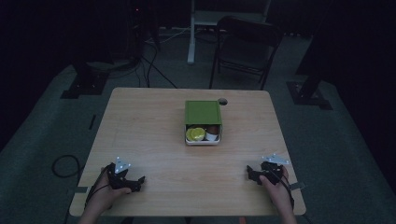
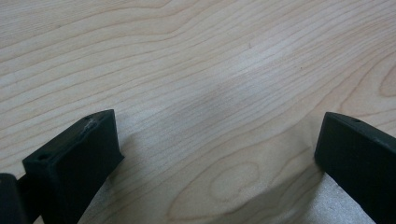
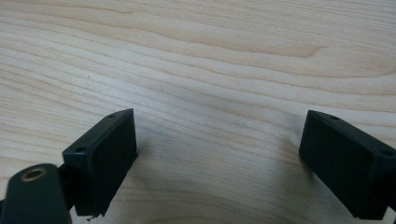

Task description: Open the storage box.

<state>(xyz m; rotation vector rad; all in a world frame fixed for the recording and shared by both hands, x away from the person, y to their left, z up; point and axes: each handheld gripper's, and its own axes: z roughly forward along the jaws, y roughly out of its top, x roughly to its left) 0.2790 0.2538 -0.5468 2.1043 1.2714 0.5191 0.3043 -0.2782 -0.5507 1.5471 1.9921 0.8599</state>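
At the near edge of the table [image 1: 154,140], the left gripper [image 1: 138,182] rests on the wood near the left corner, held in a hand [image 1: 105,193] that comes in from below. Its jaws stand wide with nothing between them; the left gripper view shows bare wood grain in the gap [image 2: 219,154]. The right gripper [image 1: 250,172] sits near the right corner in the other hand [image 1: 279,191], jaws also wide apart and empty, with bare wood between them in the right gripper view [image 3: 219,154]. Both grippers point inward toward the middle of the table and lie well apart from each other.

Between them and ahead of them the wood is bare across the whole near half, open room on every side of each gripper.

Farther on, past the middle and nearer the far edge, sits the box [image 1: 203,140], well apart from both grippers. Its green lid [image 1: 202,112] covers the far part; the near part is open, showing a yellow thing [image 1: 195,135] on the left and a brown thing in a white cup [image 1: 212,133] beside it. Just beyond the box's far right corner is a hole [image 1: 222,101] in the table, close to the far edge.

Beyond the table stands a dark chair [image 1: 245,51] on the floor.
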